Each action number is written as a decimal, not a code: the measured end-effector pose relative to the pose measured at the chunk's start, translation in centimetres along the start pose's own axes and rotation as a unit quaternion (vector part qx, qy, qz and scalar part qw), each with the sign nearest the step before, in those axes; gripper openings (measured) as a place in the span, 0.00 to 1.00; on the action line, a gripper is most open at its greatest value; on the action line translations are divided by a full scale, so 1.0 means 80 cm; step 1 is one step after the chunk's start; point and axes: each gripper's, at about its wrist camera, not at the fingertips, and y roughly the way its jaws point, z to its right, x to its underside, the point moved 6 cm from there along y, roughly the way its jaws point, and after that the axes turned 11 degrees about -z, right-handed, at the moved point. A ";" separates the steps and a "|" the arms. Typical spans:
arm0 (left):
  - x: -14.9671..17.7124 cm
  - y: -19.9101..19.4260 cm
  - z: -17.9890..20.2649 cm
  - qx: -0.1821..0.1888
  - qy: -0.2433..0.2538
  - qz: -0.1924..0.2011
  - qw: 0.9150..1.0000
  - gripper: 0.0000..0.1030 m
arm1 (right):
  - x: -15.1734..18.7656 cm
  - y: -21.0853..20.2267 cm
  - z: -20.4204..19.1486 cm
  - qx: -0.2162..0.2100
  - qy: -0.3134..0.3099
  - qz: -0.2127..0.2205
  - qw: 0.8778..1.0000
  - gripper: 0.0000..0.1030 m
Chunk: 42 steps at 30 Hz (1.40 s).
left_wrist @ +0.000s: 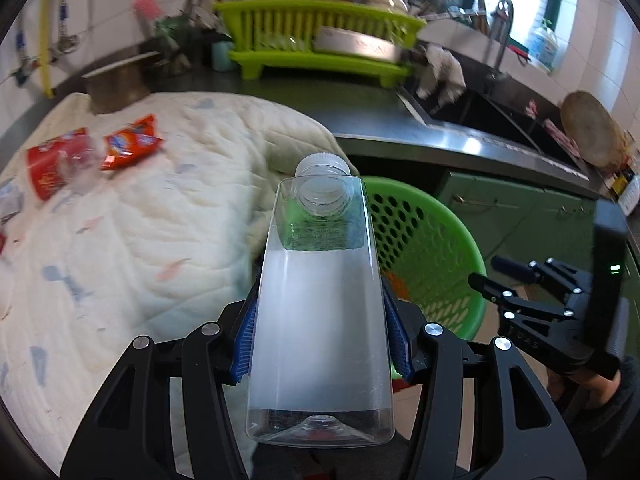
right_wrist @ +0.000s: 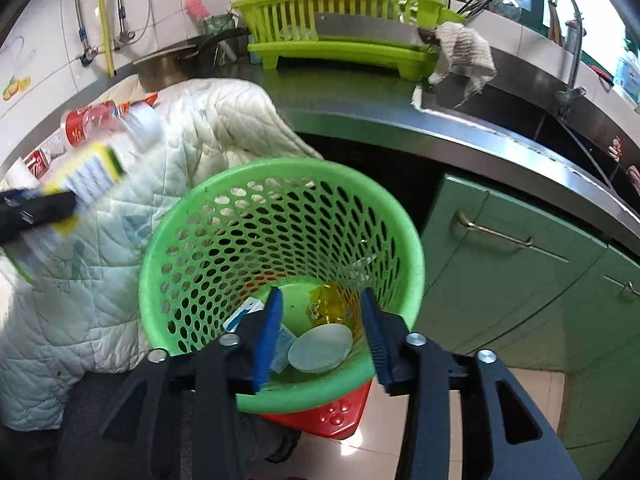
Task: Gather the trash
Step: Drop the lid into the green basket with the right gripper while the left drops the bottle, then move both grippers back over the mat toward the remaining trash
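My left gripper is shut on a clear square plastic bottle with a white cap, its blue pads pressing both sides. The bottle points toward the rim of a green perforated basket. In the right wrist view my right gripper stands open above the basket, nothing between its pads. A yellow wrapper, a white round lid and a blue-white carton lie inside. Red wrappers and a red-labelled bottle rest on the white quilt.
A green dish rack with a cleaver, a metal pan and a rag sit on the steel counter by the sink. Green cabinet doors stand right of the basket, which rests on a red stool.
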 end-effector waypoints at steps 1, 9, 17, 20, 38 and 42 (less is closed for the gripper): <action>-0.002 0.007 0.005 0.002 0.003 -0.004 1.000 0.52 | 0.000 -0.004 0.002 0.001 0.001 0.003 1.000 0.45; -0.013 0.068 0.051 0.029 0.024 -0.052 0.998 0.52 | 0.001 -0.027 0.018 0.006 0.010 0.023 1.000 0.56; -0.008 0.107 0.070 0.040 0.026 -0.091 0.995 0.53 | 0.005 -0.034 0.031 0.003 0.021 0.027 0.999 0.57; -0.004 0.114 0.070 0.044 0.024 -0.098 0.994 0.54 | 0.005 -0.035 0.033 0.002 0.023 0.027 0.999 0.57; -0.007 0.044 0.042 0.043 0.010 -0.038 0.998 0.67 | -0.009 -0.059 -0.003 -0.002 -0.001 0.052 0.999 0.63; -0.004 0.017 0.015 0.026 -0.008 -0.019 0.999 0.69 | -0.017 -0.064 -0.024 -0.007 -0.018 0.059 0.998 0.69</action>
